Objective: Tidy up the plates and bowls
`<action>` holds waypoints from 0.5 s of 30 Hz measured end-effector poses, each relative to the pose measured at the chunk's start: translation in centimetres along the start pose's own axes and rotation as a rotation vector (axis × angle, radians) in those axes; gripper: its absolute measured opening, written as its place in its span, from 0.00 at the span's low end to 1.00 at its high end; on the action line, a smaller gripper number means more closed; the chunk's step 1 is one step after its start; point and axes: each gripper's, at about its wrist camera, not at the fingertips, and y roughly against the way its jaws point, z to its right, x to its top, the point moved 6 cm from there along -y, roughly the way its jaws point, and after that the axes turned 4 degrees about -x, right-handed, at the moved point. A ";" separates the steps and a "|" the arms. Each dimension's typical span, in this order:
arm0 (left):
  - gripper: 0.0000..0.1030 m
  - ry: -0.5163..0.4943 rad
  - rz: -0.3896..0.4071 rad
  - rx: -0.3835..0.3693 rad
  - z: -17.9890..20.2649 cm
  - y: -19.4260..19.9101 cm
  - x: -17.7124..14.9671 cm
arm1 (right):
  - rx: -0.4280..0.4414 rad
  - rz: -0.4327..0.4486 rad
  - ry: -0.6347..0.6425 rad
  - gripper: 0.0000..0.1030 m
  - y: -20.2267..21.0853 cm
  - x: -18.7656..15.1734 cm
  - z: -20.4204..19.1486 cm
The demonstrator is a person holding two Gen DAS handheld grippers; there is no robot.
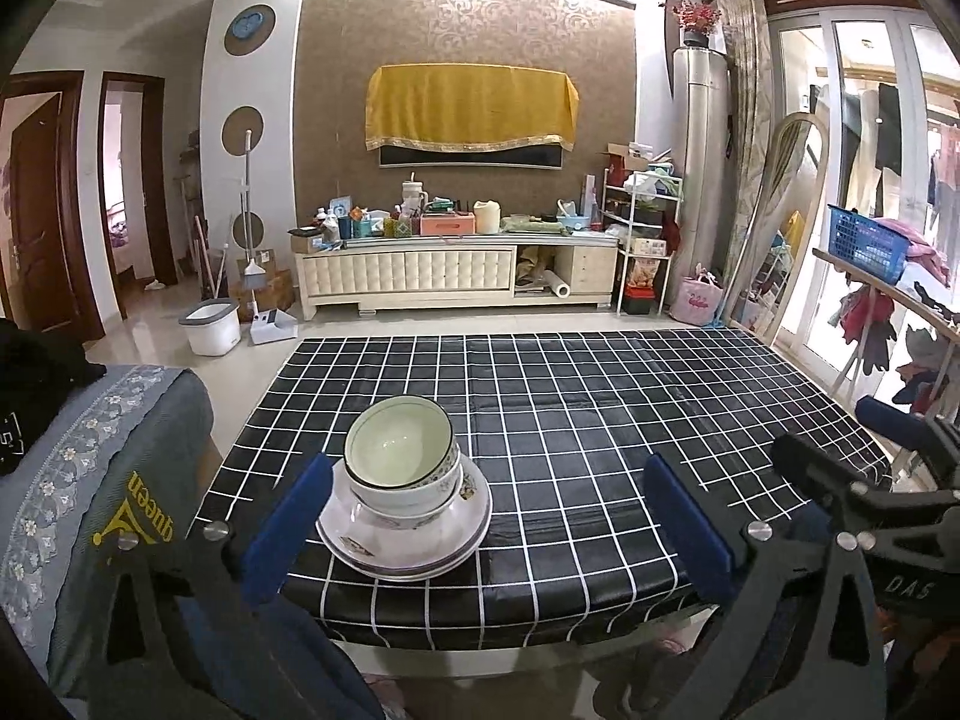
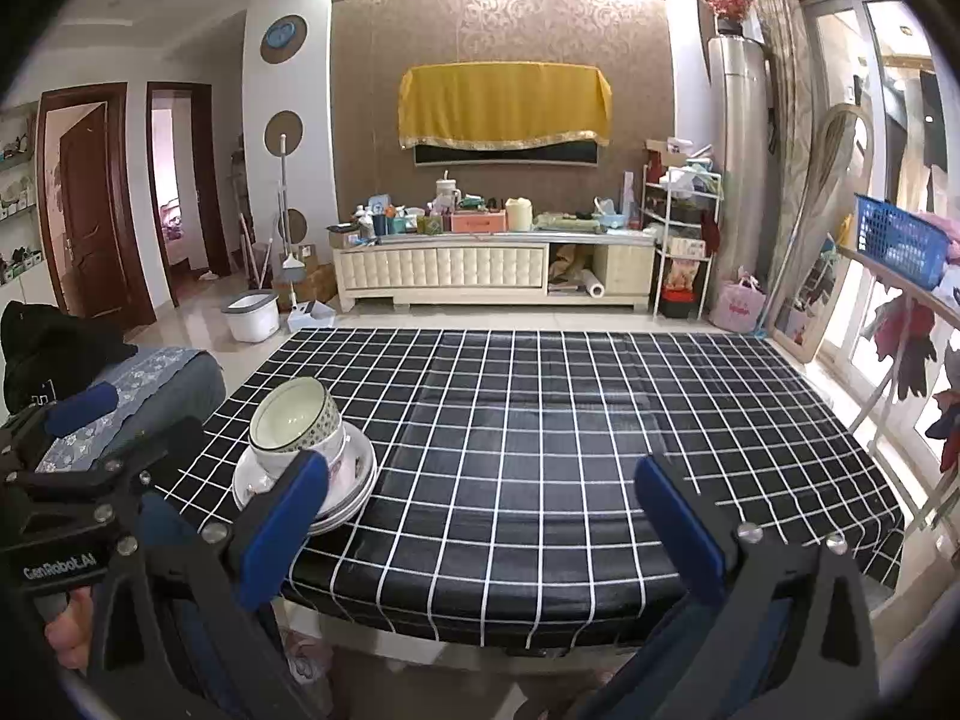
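A cluttered cream TV cabinet point(image 1: 456, 267) stands against brown patterned wallpaper point(image 1: 468, 30), with 2 dark doorways point(image 1: 129, 180) left.

Counter point(image 1: 600, 420) cloth: black, thin white grid. Bowls point(image 1: 399, 459) white, pale green inside, dark rim line, speckled outer band on the top one. Plates point(image 1: 462, 534) white, small floral print. Hand-held gripper pads point(image 1: 294, 516) blue on black frames. Wall drape point(image 1: 474, 102) yellow, gold trim. Basket point(image 1: 867, 243) blue.

Checked tablecloth point(image 1: 570, 420), yellow-draped television point(image 1: 471, 114)

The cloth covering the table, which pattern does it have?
Black tablecloth with a white grid of squares, clearest in the right wrist view.
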 end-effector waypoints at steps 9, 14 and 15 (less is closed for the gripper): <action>0.99 0.000 -0.008 -0.009 0.2 0.6 -0.4 | -0.008 0.007 -0.005 1.00 0.7 -0.2 0.1; 0.99 -0.005 -0.007 -0.012 0.2 0.9 -0.4 | -0.006 0.009 -0.002 1.00 1.0 -0.2 0.1; 0.99 -0.004 -0.007 -0.012 0.2 1.0 -0.4 | -0.005 0.009 -0.003 1.00 0.9 -0.2 0.2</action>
